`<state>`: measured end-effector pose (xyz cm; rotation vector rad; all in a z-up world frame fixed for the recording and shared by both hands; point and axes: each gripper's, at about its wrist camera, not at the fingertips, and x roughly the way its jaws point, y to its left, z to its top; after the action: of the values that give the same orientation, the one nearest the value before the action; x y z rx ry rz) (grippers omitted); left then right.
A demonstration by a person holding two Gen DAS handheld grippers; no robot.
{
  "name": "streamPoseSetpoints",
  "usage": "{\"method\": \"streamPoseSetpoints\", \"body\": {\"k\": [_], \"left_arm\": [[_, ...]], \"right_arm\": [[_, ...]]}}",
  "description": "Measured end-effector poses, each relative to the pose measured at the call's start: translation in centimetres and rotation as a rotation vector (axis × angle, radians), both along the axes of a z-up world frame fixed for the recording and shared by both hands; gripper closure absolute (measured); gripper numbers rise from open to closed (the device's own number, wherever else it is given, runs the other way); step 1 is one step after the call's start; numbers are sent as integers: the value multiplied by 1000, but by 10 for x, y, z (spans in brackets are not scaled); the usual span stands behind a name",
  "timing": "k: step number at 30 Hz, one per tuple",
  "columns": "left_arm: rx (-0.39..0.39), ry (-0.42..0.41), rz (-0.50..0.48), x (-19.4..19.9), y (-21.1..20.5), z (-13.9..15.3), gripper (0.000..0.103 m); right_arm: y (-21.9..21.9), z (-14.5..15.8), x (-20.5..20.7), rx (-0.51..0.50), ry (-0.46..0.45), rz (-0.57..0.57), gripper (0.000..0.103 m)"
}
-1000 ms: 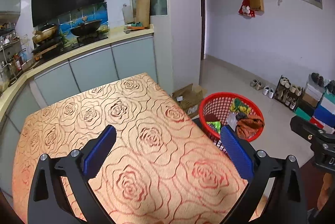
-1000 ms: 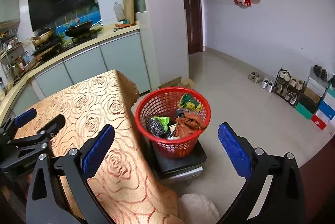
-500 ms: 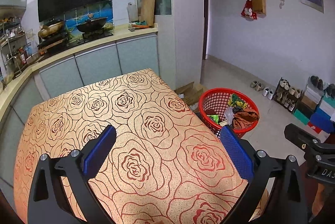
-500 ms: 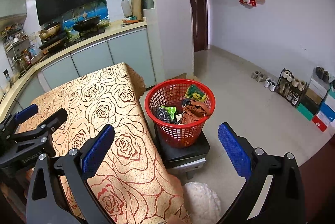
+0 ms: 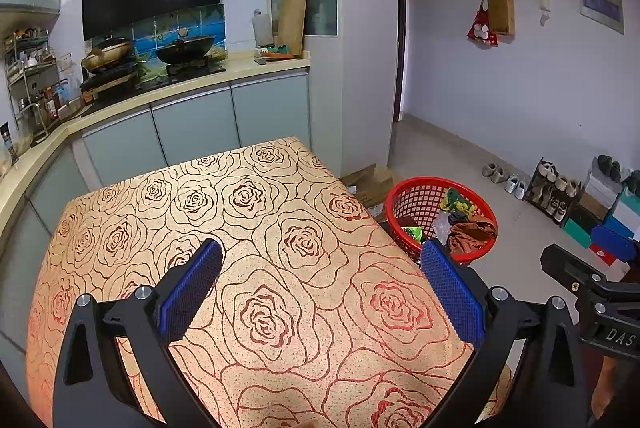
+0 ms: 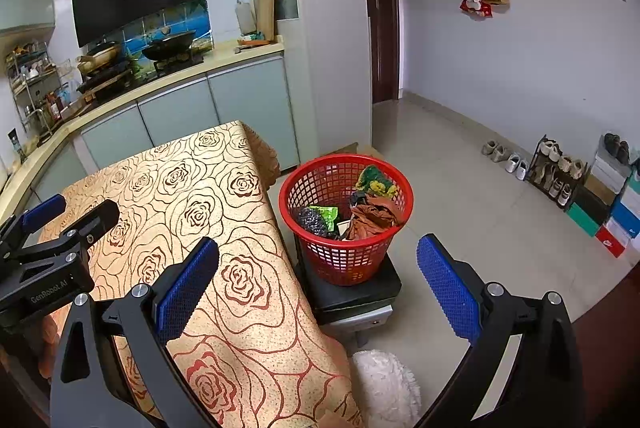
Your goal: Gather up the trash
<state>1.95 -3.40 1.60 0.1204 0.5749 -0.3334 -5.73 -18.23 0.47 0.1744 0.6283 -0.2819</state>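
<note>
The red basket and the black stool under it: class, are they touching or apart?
Touching. The right wrist view shows the red basket standing with its base directly on the black stool, no gap between them.

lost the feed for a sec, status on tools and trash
Left tool open, empty. Right tool open, empty. Trash in red basket on stool beside table. Nothing in the way.
</note>
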Motion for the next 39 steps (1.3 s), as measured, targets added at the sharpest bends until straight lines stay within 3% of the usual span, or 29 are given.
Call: {"method": "streamPoseSetpoints", "body": {"k": [39], "left_arm": [[1, -7, 21, 1, 5, -3, 7]], "right_arm": [[4, -5, 3, -1, 8, 2, 6]]}}
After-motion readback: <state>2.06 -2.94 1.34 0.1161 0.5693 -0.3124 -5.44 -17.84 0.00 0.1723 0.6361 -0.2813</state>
